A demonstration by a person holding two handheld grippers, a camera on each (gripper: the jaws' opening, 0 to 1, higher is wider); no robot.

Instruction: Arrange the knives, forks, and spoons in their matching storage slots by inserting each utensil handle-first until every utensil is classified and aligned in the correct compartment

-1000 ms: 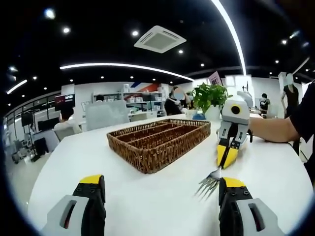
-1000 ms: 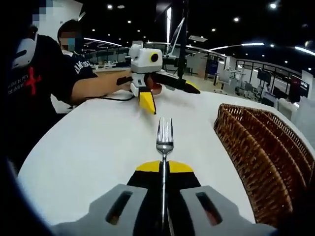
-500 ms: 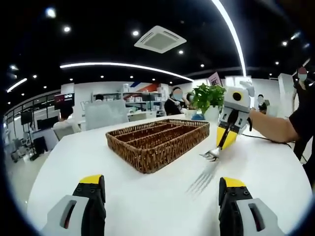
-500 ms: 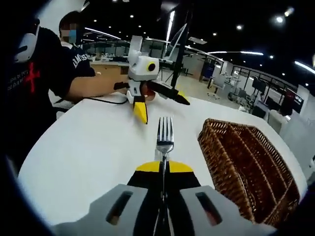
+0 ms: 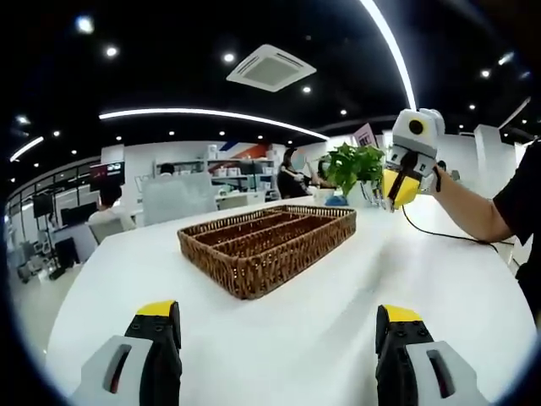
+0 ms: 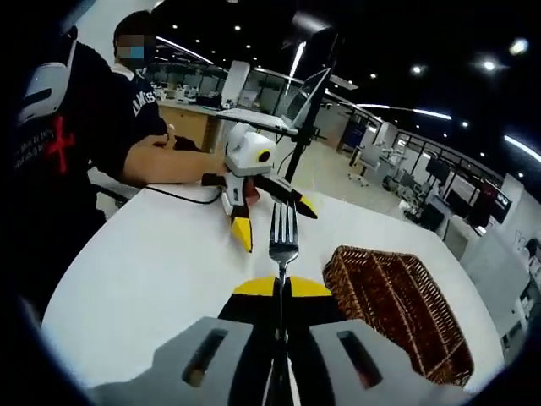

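My right gripper (image 6: 282, 288) is shut on a silver fork (image 6: 282, 237), tines pointing forward, held well above the white table (image 6: 144, 271). The brown wicker cutlery basket (image 6: 397, 313) with long compartments lies below and to the right of the fork. In the left gripper view the same basket (image 5: 266, 241) sits mid-table, and the right gripper (image 5: 404, 173) hangs high at the upper right, beyond the basket. My left gripper (image 5: 279, 338) is open and holds nothing, low over the near table. In the right gripper view the left gripper (image 6: 272, 218) stands spread wide behind the fork.
A person's arm (image 5: 473, 216) reaches in from the right; the person's dark-clad body (image 6: 68, 144) is at the left. A green potted plant (image 5: 359, 165) stands behind the basket. Office desks and chairs lie beyond the table edges.
The right gripper has risen off the table with the fork, now high beyond the basket. The left gripper has stayed open and nearly still.
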